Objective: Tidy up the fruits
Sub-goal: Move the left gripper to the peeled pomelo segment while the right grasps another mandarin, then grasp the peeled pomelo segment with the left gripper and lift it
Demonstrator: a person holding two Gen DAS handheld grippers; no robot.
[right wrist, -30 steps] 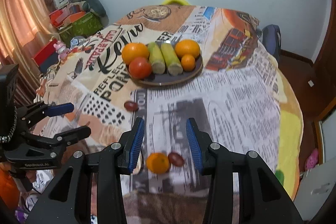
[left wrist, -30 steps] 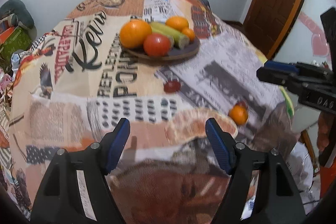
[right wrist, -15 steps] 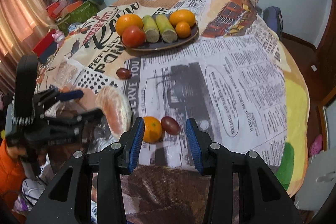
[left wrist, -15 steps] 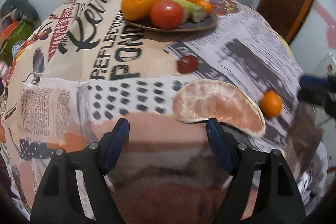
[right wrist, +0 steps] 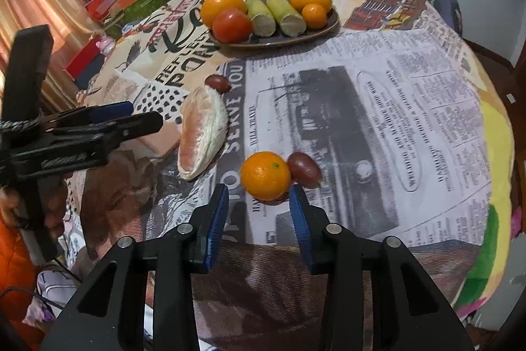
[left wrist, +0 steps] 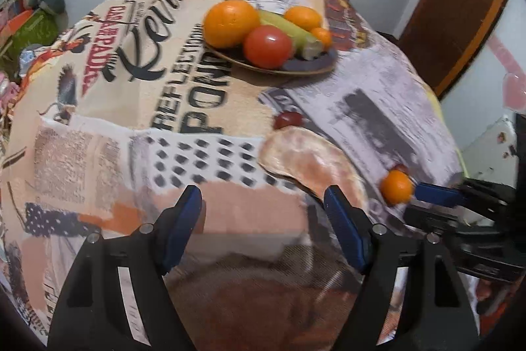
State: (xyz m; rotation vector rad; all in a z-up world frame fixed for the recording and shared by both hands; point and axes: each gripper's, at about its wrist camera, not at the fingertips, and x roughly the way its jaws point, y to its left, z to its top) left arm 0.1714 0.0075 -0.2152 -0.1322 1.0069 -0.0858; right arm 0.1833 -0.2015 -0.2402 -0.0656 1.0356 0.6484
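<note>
The left wrist camera is sitting behind the left gripper [left wrist: 263,216] and looking forward along its 2 fingers, down and across the round table [left wrist: 98,153]. It is looking from the near edge toward the plate [left wrist: 309,66] on the far side. The right wrist camera is sitting behind the right gripper [right wrist: 259,213] the same way, close over the small orange [right wrist: 265,175]. It is also facing the plate [right wrist: 325,25], from a spot more to the right. Both views are sharing the plate, the peeled fruit piece [left wrist: 305,160] [right wrist: 202,134] and the small orange [left wrist: 396,187]. Each camera is seeing the other gripper at its side: the right gripper [left wrist: 434,203] in the left view, the left gripper [right wrist: 138,117] in the right view.
</note>
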